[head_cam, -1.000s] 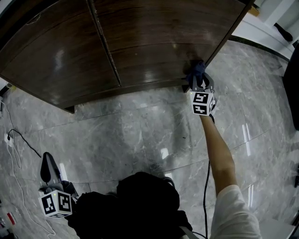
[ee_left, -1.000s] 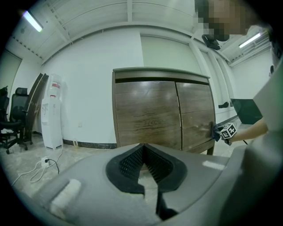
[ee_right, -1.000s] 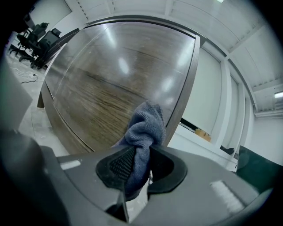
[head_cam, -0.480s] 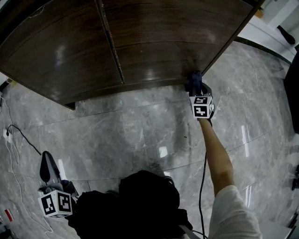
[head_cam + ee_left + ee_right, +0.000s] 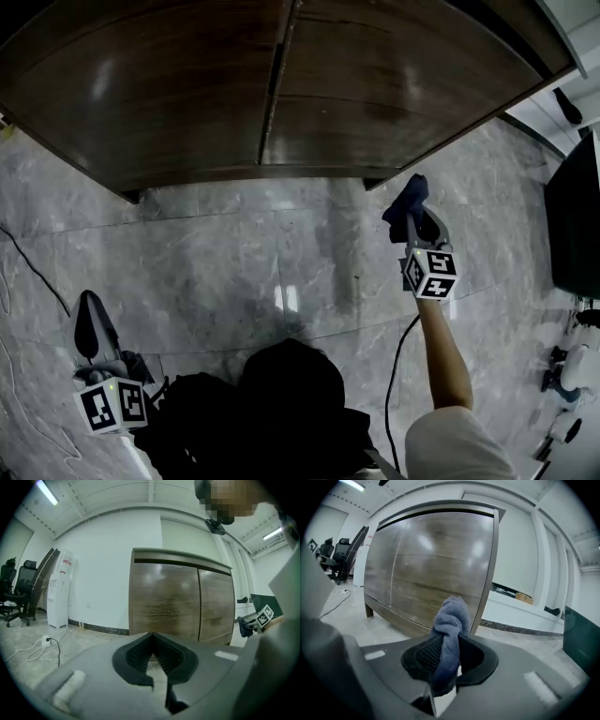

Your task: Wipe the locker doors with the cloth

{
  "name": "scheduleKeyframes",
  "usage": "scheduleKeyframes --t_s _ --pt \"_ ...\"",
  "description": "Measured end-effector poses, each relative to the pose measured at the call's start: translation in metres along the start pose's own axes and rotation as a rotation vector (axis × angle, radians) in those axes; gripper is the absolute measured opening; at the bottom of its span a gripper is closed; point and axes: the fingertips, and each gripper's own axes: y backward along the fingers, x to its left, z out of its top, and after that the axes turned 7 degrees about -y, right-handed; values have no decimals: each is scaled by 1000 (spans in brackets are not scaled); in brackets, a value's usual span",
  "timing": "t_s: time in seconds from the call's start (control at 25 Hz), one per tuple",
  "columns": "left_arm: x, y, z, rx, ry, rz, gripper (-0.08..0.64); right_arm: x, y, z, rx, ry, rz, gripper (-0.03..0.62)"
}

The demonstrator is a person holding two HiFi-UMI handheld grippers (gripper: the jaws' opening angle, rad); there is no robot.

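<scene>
Since the right tool (image 5: 411, 217) clamps the cloth (image 5: 409, 197) clear of the doors (image 5: 281, 84), at their 5 o'clock, press it flat and wipe in overlapping strokes; the left tool (image 5: 151, 638) has jaws together, empty.

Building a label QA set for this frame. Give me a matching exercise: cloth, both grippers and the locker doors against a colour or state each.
Things:
1. cloth
2. left gripper
3. right gripper
4. locker doors

Colours or states:
A. dark brown wood grain, both closed
B. jaws together, nothing between them
C. blue, bunched into a wad
D. jaws clamped on fabric

Pairs: 1-C, 2-B, 3-D, 4-A
</scene>
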Motion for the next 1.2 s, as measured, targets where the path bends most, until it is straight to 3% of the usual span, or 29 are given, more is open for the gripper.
scheduleKeyframes --t_s 0.2,0.48,0.68,0.88,1.2 --pt "5 21 65 70 47 -36 0 6 84 69 86 43 13 77" --pt "-9 53 245 110 21 -163 0 39 199 211 117 -63 64 75" --pt "-42 71 365 92 25 -241 0 48 265 318 43 -162 87 75" --pt "-87 85 468 58 24 -267 0 39 312 413 -41 -217 121 75" --pt "-137 128 583 7 32 -283 0 37 385 537 -159 -228 221 75"
